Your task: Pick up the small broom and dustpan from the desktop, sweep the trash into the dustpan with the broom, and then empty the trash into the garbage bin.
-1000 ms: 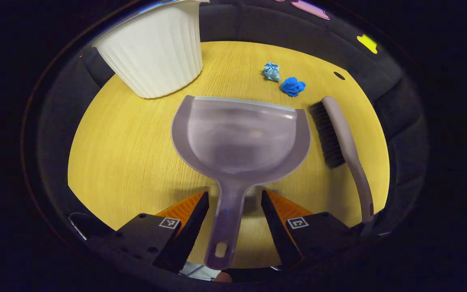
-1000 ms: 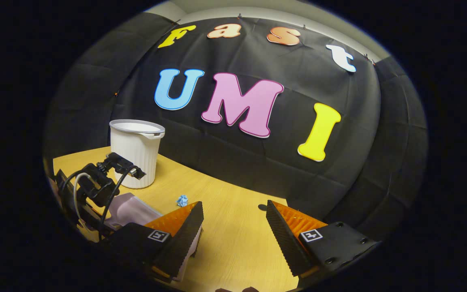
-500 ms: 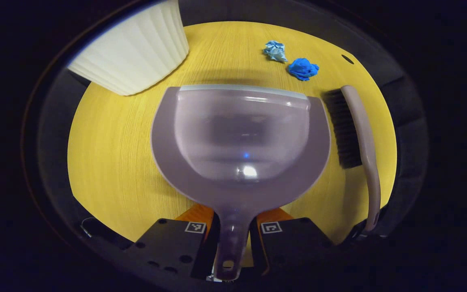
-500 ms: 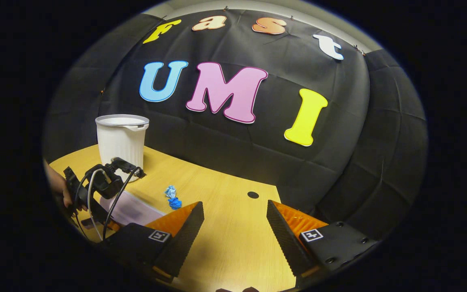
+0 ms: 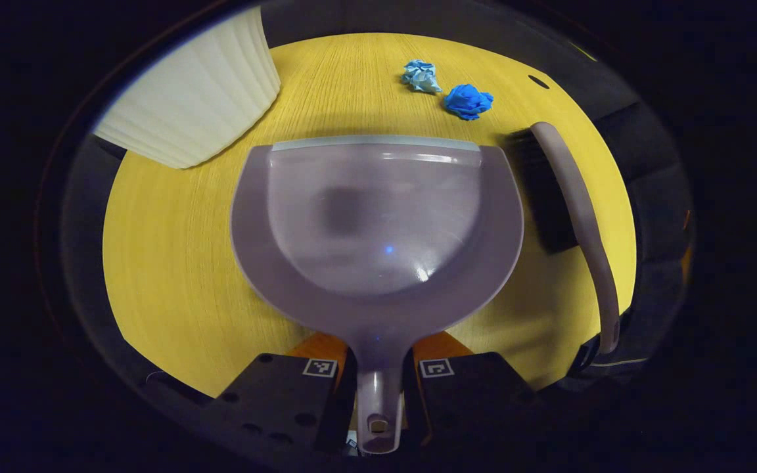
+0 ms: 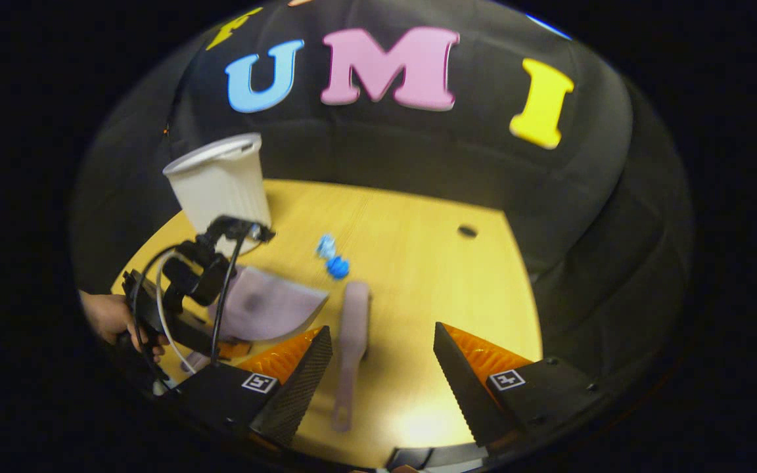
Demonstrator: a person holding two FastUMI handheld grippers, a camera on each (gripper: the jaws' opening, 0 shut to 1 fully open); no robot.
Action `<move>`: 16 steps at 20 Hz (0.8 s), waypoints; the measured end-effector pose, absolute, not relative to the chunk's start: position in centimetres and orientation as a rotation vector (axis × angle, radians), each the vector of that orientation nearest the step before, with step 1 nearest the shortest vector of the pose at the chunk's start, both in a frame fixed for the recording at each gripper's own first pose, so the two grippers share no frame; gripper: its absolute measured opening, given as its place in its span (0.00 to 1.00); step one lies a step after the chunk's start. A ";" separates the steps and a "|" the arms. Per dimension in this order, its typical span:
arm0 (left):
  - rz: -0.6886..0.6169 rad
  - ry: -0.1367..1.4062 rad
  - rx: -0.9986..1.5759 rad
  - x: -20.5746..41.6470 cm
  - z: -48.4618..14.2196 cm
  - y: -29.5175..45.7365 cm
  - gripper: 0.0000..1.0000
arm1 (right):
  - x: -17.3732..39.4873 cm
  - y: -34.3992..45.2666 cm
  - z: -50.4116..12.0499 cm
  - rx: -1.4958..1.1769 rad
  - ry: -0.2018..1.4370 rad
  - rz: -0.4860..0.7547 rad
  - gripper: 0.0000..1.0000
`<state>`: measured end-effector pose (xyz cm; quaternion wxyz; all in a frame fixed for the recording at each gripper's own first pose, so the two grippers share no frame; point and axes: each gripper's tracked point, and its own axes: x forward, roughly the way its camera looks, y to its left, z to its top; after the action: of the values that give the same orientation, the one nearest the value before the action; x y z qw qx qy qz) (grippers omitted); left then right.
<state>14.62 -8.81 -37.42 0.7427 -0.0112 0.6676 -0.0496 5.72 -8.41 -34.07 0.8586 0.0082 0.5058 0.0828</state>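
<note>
1. Yellow wood-grain desktop (image 6: 418,263) with a small dark round hole (image 6: 466,230) near its far edge.
2. Black quilted cloth wall (image 6: 589,217) enclosing the desk behind and beside.

Translucent mauve dustpan (image 5: 378,223), mauve broom (image 5: 579,217) with black bristles, ribbed white bin (image 5: 188,105), pale-blue and bright-blue paper wads (image 5: 447,89), yellow wood-grain worktop (image 5: 175,263).

Dim, fisheye-warped edges; glare on the dustpan (image 5: 378,223).
</note>
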 end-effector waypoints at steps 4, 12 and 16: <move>-0.176 1.394 -0.084 14.7 -37.5 -8.7 0.29 | 1.1 -7.4 -38.5 0.070 1.476 0.164 1.00; -0.252 1.362 -0.079 14.5 -37.5 -8.5 0.29 | 2.9 -6.5 -40.5 0.107 1.646 0.085 0.89; -0.263 1.366 -0.075 14.5 -37.4 -8.4 0.29 | 3.8 -7.2 -42.5 0.078 1.651 0.065 0.67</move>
<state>14.46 -8.36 -37.39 0.7671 -0.0347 0.6290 -0.1212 3.78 -7.21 -42.50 0.6770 0.0349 0.7346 0.0291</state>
